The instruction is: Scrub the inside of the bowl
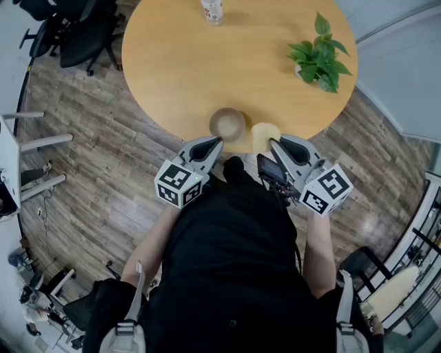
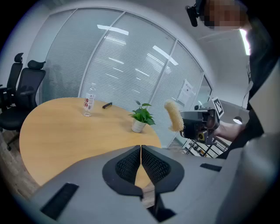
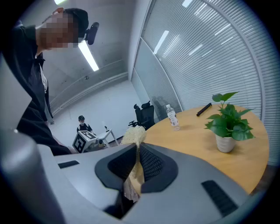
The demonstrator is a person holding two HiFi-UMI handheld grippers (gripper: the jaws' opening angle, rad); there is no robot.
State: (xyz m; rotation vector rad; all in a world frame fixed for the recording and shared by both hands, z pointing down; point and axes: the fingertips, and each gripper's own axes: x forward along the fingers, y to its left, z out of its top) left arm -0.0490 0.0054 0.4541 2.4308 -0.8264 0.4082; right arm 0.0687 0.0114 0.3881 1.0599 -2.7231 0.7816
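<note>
Risk, head view: the bowl (image 1: 227, 124) sits unheld just ahead of the left gripper (image 1: 216, 141), close to the table (image 1: 172, 69) edge; scrubbing could push it off. Left gripper view: jaws pressed together, empty. Right gripper view: right gripper (image 3: 137, 148) clamps the sponge (image 3: 132, 132); open tabletop ahead, plant (image 3: 227, 118) well right.

Round desk (image 1: 186, 62): its broad middle lies bare between the bowl (image 1: 227, 124) at the near edge and the water bottle (image 1: 212, 10) at the far edge. The potted plant (image 1: 318, 55) occupies the right side, well apart from the bowl. The bowl's mouth is uncovered; the left tool (image 1: 212, 143) and the loofah scrubber (image 1: 264, 135) flank it closely. Office chairs (image 1: 83, 34) crowd the floor at far left.
</note>
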